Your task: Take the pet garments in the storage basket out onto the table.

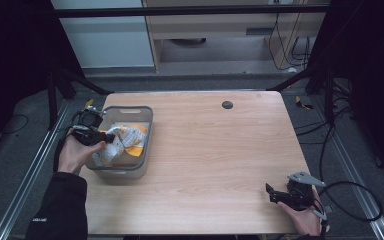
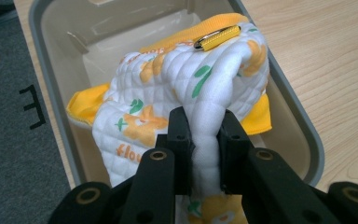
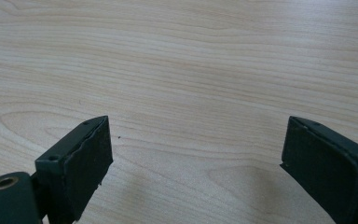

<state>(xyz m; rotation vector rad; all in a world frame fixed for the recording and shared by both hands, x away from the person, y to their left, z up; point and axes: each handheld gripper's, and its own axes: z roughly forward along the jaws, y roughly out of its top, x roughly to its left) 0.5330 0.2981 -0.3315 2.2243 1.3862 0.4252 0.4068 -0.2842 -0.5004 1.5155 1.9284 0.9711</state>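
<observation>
Left gripper point(image 2: 204, 154) pinches quilted cloth point(image 2: 186, 88) inside grey bin point(image 2: 298, 135).
Bin walls close, seemingly untouched; right gripper point(image 3: 196, 158) jaws wide over bare table point(image 1: 220, 150).

One bin point(image 1: 148, 131), grey, at the table's left edge. One table point(image 1: 215, 165), of light wood. One quilted cloth point(image 2: 200, 84), white with orange and green print and orange trim, in the bin; whether it is a single piece or more cannot be told. One metal clip point(image 2: 216, 37) on the cloth's orange edge. Two grippers: the left gripper point(image 2: 204, 149) over the bin, pinching a fold of the cloth; the right gripper point(image 3: 196, 163) near the table's right front corner, jaws spread. One dark round mark point(image 1: 227, 104) near the table's far edge.
</observation>
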